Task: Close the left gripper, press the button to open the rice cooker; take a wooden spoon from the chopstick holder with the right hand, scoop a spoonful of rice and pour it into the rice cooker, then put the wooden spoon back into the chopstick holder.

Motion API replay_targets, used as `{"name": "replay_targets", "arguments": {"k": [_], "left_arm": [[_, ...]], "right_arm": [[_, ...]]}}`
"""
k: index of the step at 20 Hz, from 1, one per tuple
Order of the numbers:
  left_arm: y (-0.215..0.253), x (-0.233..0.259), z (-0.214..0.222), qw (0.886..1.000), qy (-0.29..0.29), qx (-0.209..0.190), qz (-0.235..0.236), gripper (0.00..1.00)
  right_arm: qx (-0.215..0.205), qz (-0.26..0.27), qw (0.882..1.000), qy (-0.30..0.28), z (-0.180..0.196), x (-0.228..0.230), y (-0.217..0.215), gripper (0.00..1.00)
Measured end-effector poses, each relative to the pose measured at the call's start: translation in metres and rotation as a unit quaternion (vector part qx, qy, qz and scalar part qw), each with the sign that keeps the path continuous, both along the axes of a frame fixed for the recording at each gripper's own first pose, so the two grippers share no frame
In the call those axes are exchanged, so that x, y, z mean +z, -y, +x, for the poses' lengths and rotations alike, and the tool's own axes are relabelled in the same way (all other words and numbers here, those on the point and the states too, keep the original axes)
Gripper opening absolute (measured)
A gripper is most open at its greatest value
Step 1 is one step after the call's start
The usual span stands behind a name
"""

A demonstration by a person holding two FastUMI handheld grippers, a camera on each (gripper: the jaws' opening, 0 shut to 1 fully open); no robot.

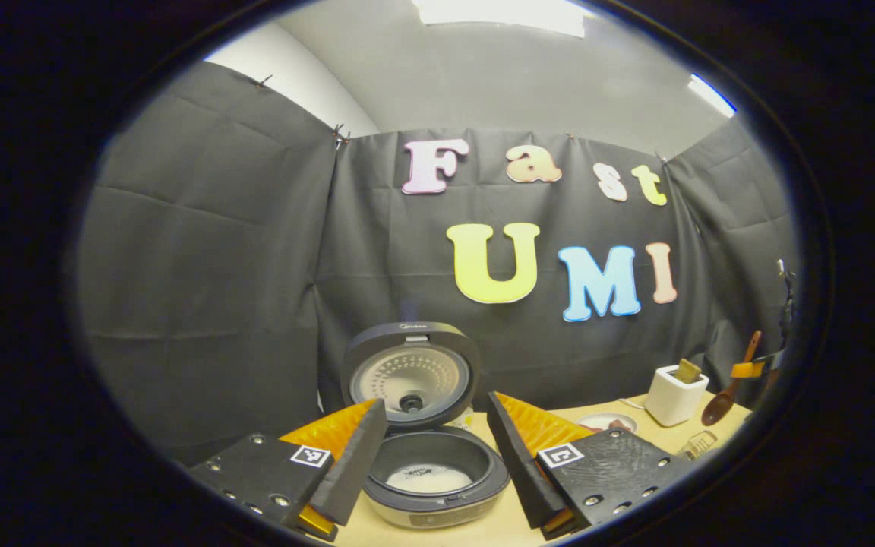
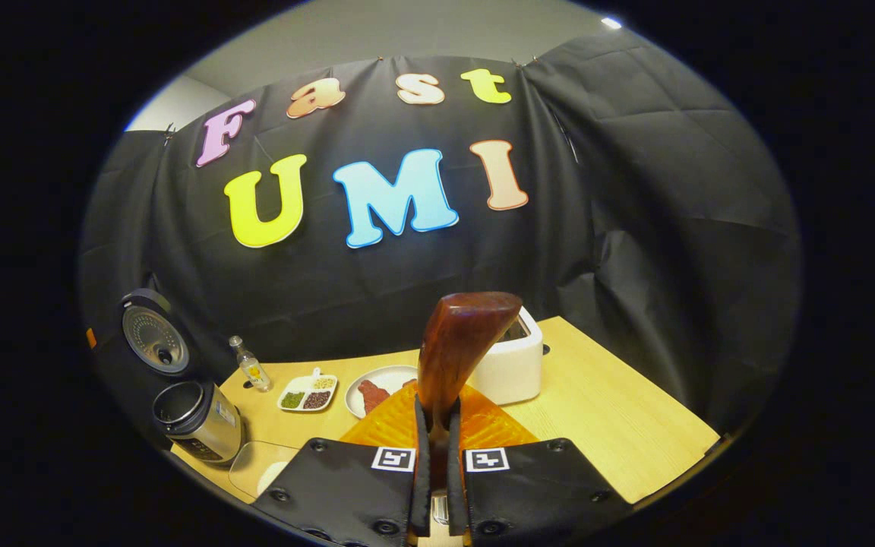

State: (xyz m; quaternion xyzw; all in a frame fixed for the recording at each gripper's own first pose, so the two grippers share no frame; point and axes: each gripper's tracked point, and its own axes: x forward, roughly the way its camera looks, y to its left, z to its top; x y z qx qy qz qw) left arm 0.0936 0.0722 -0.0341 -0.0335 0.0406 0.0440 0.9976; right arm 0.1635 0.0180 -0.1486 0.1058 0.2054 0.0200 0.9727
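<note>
Right gripper view: my right hand-held gripper [image 2: 437, 425] is clamped on the wooden spoon [image 2: 459, 346], bowl toward twelve o'clock, for returning to the chopstick holder [image 2: 513, 365]. The left hand-held gripper [image 1: 434, 448] is spread apart before the open rice cooker [image 1: 426, 425].

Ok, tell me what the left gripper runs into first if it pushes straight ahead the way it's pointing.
Most likely the rice cooker: its open pot sits right between the left gripper's open jaws, with the raised lid just behind. Depth is hard to judge, so the lid might come first if the gripper travels high.
</note>
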Motion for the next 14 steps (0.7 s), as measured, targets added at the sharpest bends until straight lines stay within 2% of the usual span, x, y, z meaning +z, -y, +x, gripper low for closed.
{"name": "replay_targets", "arguments": {"k": [7, 9, 10, 14], "left_arm": [[0.01, -0.006, -0.002, 1.0, -0.006, -0.007, 0.004, 0.81], [0.009, -0.007, -0.004, 1.0, -0.007, -0.006, 0.004, 0.81], [0.008, -0.008, -0.005, 1.0, -0.008, -0.006, 0.004, 0.81], [0.004, -0.008, -0.007, 1.0, -0.008, -0.002, 0.005, 0.81]], "right_arm": [[-0.008, 0.014, 0.999, -0.05, -0.018, -0.054, 0.006, 0.1], [-0.012, 0.022, 0.997, -0.067, -0.022, -0.069, 0.007, 0.07], [-0.014, 0.027, 0.997, -0.075, -0.025, -0.076, 0.007, 0.12], [-0.025, 0.047, 0.994, -0.099, -0.032, -0.101, 0.009, 0.12]]}}
